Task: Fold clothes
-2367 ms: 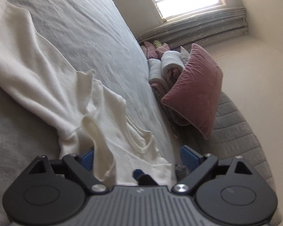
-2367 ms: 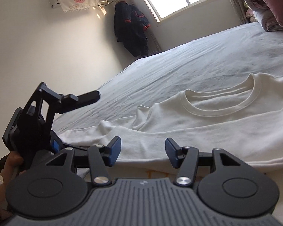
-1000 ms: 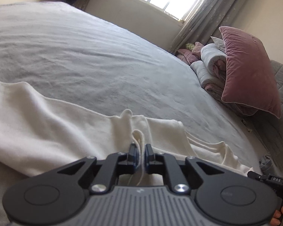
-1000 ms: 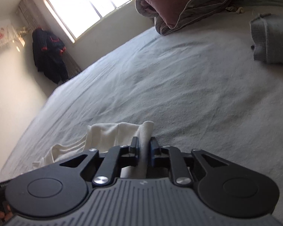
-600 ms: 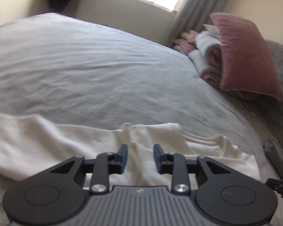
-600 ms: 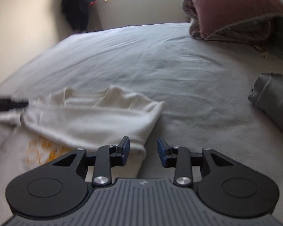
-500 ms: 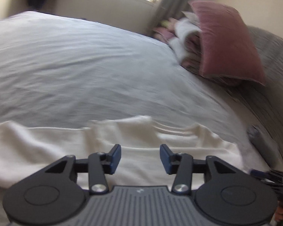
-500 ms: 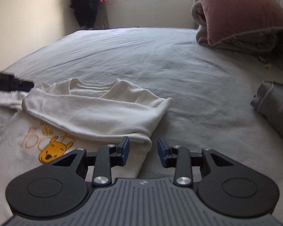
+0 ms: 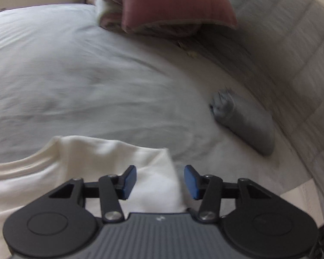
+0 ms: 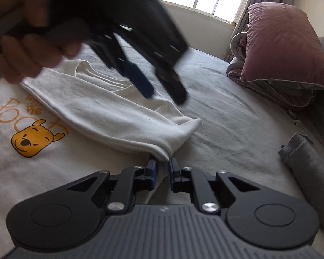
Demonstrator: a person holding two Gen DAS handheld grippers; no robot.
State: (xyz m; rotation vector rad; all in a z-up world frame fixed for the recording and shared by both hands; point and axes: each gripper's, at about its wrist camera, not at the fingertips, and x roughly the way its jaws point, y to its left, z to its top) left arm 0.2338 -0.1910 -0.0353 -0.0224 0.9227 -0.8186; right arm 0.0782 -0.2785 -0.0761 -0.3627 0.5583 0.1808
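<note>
Lying face-up on the pale grey bed sheet (image 10: pixel 231 116), the cream long-sleeved sweatshirt with an orange bear print (image 10: pixel 54 151) had one sleeve folded across its chest, the sleeve's long axis running from about ten o'clock down to the folded side edge near five o'clock in the right wrist view. The right gripper (image 10: pixel 162 169) sat nearer that edge: its blue-padded fingers (image 10: pixel 151 170) stood narrowly apart, with the sleeve fold just at their tips, but whether they pinched the cloth could not be told. The left gripper (image 10: pixel 162 89) hung blurred above the collar at twelve o'clock from the right one, gripped by the person's left hand (image 10: pixel 30 51), its fingers spread wide and holding nothing. In the left wrist view the shoulder corner of the sweatshirt lay directly ahead between those wide fingers, collar off at nine o'clock. A rolled grey garment (image 9: pixel 246 123) rested well apart at two o'clock, and a dusty-pink velvet cushion (image 9: pixel 172 4) lay at twelve o'clock. Judging by this, the next fold probably turned on both grippers taking that same side edge.
</note>
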